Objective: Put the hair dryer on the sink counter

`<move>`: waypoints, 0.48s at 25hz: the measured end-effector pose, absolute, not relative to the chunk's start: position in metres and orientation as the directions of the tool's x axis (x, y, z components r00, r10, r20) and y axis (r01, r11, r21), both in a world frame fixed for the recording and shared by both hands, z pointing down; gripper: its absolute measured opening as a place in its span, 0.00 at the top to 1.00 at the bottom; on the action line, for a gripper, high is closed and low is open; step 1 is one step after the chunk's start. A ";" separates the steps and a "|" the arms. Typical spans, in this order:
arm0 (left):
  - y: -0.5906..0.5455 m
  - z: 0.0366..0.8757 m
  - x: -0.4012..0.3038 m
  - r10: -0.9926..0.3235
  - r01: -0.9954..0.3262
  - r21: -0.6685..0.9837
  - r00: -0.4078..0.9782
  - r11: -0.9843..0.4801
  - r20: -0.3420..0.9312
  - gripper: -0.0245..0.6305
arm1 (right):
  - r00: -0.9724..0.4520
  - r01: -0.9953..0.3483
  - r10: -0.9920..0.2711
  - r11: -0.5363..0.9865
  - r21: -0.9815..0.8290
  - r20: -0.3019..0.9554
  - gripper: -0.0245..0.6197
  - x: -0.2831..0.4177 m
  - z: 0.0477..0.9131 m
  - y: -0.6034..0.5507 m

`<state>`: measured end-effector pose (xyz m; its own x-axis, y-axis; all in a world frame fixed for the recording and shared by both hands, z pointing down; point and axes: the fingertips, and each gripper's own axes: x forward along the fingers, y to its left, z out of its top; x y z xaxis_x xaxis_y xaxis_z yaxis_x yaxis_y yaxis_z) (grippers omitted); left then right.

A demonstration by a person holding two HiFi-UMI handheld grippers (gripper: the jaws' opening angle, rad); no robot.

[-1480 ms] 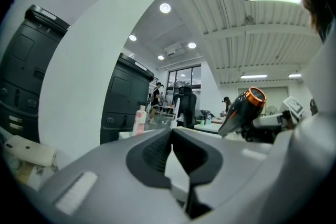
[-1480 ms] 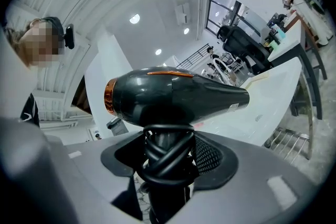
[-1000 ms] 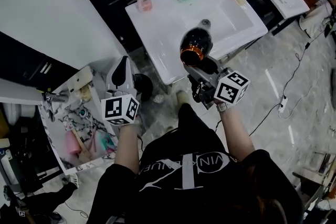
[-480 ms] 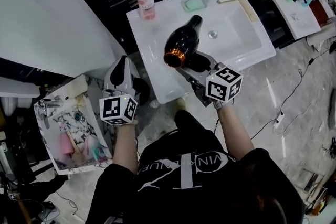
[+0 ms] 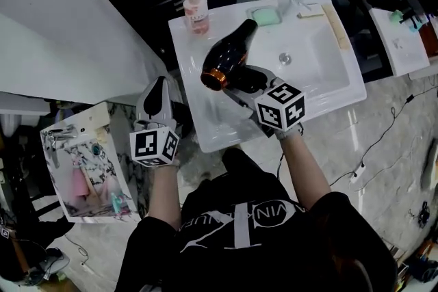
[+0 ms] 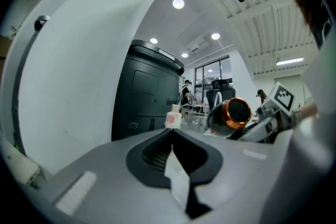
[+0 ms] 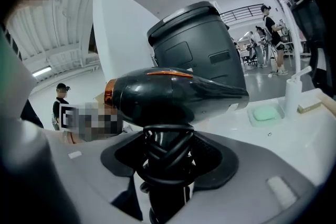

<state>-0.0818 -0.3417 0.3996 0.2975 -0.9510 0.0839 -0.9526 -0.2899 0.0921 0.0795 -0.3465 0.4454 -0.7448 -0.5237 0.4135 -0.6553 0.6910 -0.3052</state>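
Swung left since earlier, our right gripper [image 5: 248, 83] reaches forward, fingers clamped on the handle of the hair dryer [image 5: 229, 55], held above the table's [image 5: 209, 121] left side. Our left gripper [image 5: 159, 91] hangs off its left edge, fingers together, empty. A pink bottle [image 5: 196, 12] stands just beyond.

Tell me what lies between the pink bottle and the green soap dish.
Only bare white counter, as the head view shows. The nose of the hair dryer, held by the right claw, hangs close to that stretch.
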 end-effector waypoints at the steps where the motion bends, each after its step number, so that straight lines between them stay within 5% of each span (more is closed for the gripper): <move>1: -0.345 0.402 -0.082 -0.954 -0.955 0.096 0.288 -0.280 0.088 0.96 | -0.743 -0.653 -0.512 0.695 -0.301 0.430 0.53 0.078 0.449 -0.352; 12: -0.358 0.416 -0.082 -0.974 -0.974 0.135 0.196 -0.180 0.111 0.96 | -0.732 -0.623 -0.424 0.734 -0.271 0.534 0.53 0.063 0.491 -0.391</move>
<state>-0.0819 -0.3580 0.4165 0.1955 -0.9744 0.1111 -0.9744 -0.1802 0.1345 0.0631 -0.3907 0.4906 -0.7318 -0.4240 0.5335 -0.6229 0.7337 -0.2714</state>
